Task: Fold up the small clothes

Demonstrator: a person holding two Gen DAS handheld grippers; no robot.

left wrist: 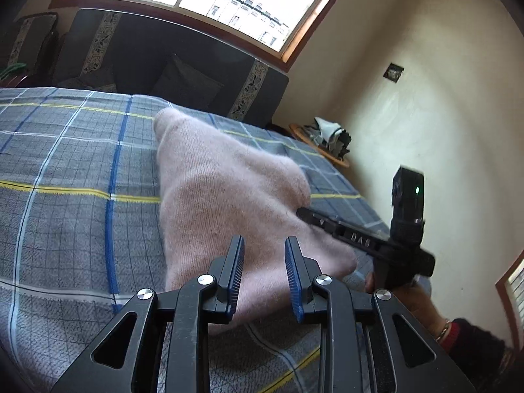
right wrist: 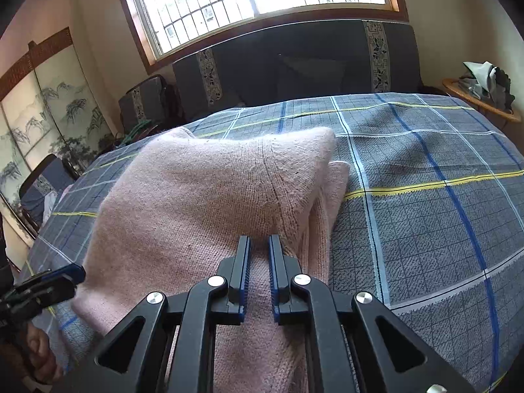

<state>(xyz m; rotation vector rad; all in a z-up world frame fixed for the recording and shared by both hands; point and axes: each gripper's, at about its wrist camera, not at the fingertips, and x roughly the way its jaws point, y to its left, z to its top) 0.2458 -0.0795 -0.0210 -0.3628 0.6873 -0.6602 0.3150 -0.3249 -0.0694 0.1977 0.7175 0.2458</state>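
A pale pink knitted garment (left wrist: 222, 203) lies partly folded on the grey plaid bedspread (left wrist: 72, 170). My left gripper (left wrist: 264, 245) is open, its blue-padded fingers just over the garment's near edge, holding nothing. My right gripper (right wrist: 259, 245) has its jaws narrowly apart with a fold of the pink garment (right wrist: 203, 203) pinched between them. The right gripper also shows in the left wrist view (left wrist: 304, 213), its tip at the garment's right side. The left gripper shows at the left edge of the right wrist view (right wrist: 70, 273).
The bedspread (right wrist: 425, 196) covers a wide bed. A dark headboard (right wrist: 294, 62) stands under a window. A round wicker side table (right wrist: 481, 98) with crumpled cloth stands at the right. A painted folding screen (right wrist: 36, 124) and chairs stand at the left.
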